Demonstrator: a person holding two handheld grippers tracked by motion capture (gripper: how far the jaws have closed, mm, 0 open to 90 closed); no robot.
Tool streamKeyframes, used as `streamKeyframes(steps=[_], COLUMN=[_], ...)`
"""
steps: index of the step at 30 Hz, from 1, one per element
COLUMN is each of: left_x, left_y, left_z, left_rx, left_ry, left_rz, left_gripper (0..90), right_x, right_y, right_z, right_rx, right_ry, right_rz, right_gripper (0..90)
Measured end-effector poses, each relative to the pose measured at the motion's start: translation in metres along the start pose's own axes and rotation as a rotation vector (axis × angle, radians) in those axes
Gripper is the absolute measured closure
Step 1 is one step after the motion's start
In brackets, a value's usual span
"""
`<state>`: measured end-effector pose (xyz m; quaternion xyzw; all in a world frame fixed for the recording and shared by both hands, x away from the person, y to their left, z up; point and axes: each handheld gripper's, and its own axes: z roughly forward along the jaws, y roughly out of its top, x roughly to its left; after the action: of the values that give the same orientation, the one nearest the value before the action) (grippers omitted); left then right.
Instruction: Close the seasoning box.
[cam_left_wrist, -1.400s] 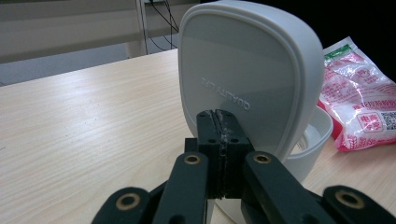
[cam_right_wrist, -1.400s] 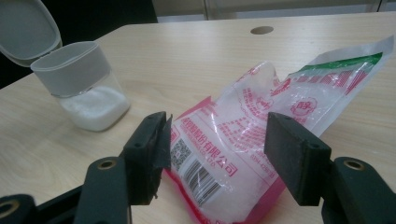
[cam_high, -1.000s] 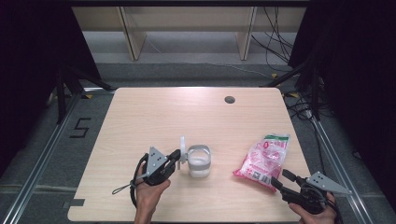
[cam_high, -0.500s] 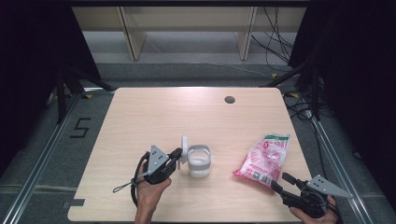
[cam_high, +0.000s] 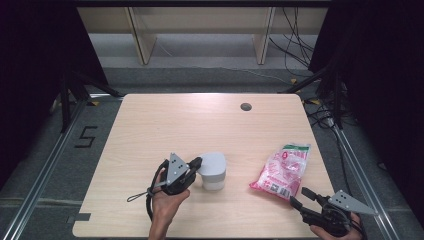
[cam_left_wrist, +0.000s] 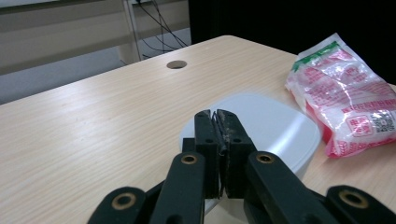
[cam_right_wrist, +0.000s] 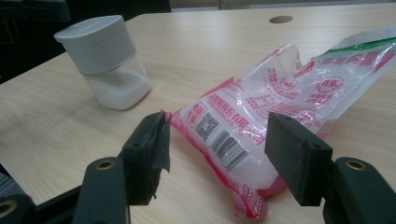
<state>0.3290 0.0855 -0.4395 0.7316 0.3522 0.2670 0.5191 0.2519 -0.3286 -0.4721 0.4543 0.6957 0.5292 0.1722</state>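
Left claw (cam_high: 196, 164) in the high view sits clenched against the white lidded jar (cam_high: 213, 171), held low over the tabletop (cam_high: 200, 120); the right claw (cam_high: 301, 196) gapes released just short of the pink bag (cam_high: 283, 170).

Its own view shows the left claw (cam_left_wrist: 217, 122) pressed shut over the jar (cam_left_wrist: 275, 126).

Right claw (cam_right_wrist: 215, 135) straddles the bag (cam_right_wrist: 280, 107), apart from it; barcode and QR code print visible, red lettering unreadable.

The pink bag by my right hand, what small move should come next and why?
Probably ease the right tongs forward and shut them on the pink bag. Their jaws stand open with the bag's near corner between them but not yet touched. The left tongs are shut over the lidded jar, so the bag looks like the thing left to pick up.
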Motion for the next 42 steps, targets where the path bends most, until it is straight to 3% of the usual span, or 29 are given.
streamKeyframes(steps=[4,5,6,7,8,11,14,15,17,19,21,25,26,30,32,34,37,42], left_x=[-0.004,-0.006,-0.006,-0.006,-0.006,-0.003,-0.003,-0.003,-0.005,-0.008,-0.010,-0.016,-0.016,-0.018,-0.020,-0.020,-0.022,-0.022], left_y=[0.006,0.007,0.008,0.009,0.010,0.011,0.010,0.010,0.009,0.008,0.007,0.001,0.000,-0.008,-0.012,-0.015,-0.021,-0.031], left_z=[0.001,0.002,0.001,0.000,-0.001,-0.003,-0.006,-0.007,-0.012,-0.016,-0.021,-0.029,-0.031,-0.037,-0.039,-0.041,-0.045,-0.048], left_rx=[0.010,-0.001,0.005,-0.001,-0.008,-0.036,-0.023,-0.022,-0.031,-0.023,-0.008,0.007,0.008,0.016,0.031,0.029,0.040,0.069], left_ry=[-0.028,-0.045,-0.047,-0.063,-0.081,-0.135,-0.135,-0.149,-0.192,-0.191,-0.199,-0.207,-0.206,-0.183,-0.181,-0.185,-0.192,-0.174], left_rz=[0.018,-0.004,0.000,0.003,-0.011,-0.048,-0.060,-0.056,-0.090,-0.064,-0.049,-0.041,-0.027,-0.018,-0.030,-0.014,-0.014,0.003], left_gripper=[83.2,80.8,78.4,76.1,72.3,61.5,54.5,52.7,48.4,46.4,43.0,39.1,38.0,34.8,33.7,33.1,31.4,30.1], right_x=[-0.002,-0.002,0.000,0.000,-0.002,-0.001,-0.001,-0.001,-0.001,-0.001,0.004,0.002,0.001,0.001,0.000,0.005,0.001,0.004], right_y=[0.000,0.000,-0.001,-0.001,-0.001,-0.001,-0.001,-0.002,-0.002,-0.002,-0.002,-0.002,-0.002,-0.003,-0.002,-0.003,-0.003,-0.003], right_z=[-0.002,-0.002,-0.003,-0.002,-0.002,-0.002,-0.002,-0.002,-0.002,-0.001,-0.001,-0.003,-0.001,-0.001,-0.001,-0.002,-0.001,-0.002], right_rx=[0.018,0.017,0.017,0.002,-0.001,0.003,0.011,0.008,0.005,0.001,0.019,0.038,0.014,0.016,0.009,0.035,0.008,0.017], right_ry=[-0.002,-0.002,-0.009,-0.001,0.000,0.000,-0.008,-0.010,-0.009,-0.002,0.011,0.002,0.003,0.011,-0.004,-0.005,-0.004,0.012], right_rz=[-0.027,-0.040,0.002,-0.003,-0.025,-0.018,-0.024,-0.029,-0.037,-0.039,0.017,-0.010,-0.032,-0.020,-0.052,0.000,-0.064,-0.041], right_gripper=[39.7,39.7,39.7,39.7,39.7,39.7,39.6,39.6,39.6,39.5,39.5,39.5,39.5,39.4,39.5,39.5,39.5,39.5])
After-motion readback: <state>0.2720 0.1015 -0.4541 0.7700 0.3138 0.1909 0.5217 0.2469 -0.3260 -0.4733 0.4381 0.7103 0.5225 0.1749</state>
